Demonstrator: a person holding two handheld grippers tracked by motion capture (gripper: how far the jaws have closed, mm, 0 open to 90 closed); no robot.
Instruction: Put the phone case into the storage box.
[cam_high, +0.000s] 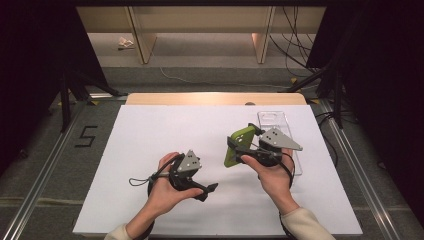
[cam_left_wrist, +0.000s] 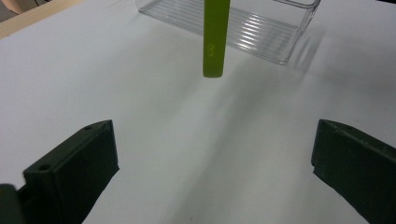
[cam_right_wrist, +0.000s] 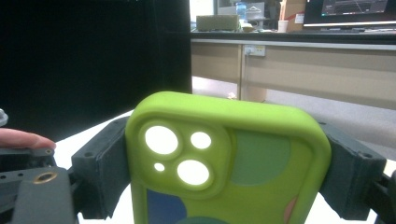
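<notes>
Nearest to us in the high view, two forearms in pale sleeves enter from the bottom edge, one gripper in each hand.

Item 1, table (cam_high: 150, 150): we record a broad white top with a strip of wood along its far edge.

Item 2, clear tray (cam_high: 280, 125): we list a transparent ribbed tray lying flat on the table at the far right, just behind the right gripper; in the left gripper view it sits beyond the case.

Item 3, right gripper (cam_high: 243, 145): we see its fingers (cam_right_wrist: 100, 163) clamped on the two long edges of the green phone case, one on each side, the right hand (cam_high: 270, 170) beneath it.

Item 4, left gripper (cam_high: 212, 189): we note it low over the table, pointing right, fingers (cam_left_wrist: 74, 163) spread wide with bare table between them.

Item 5, green phone case (cam_high: 239, 146): we log it lifted clear of the table, upright, with round camera cut-outs at its upper end, just in front of the tray.
</notes>
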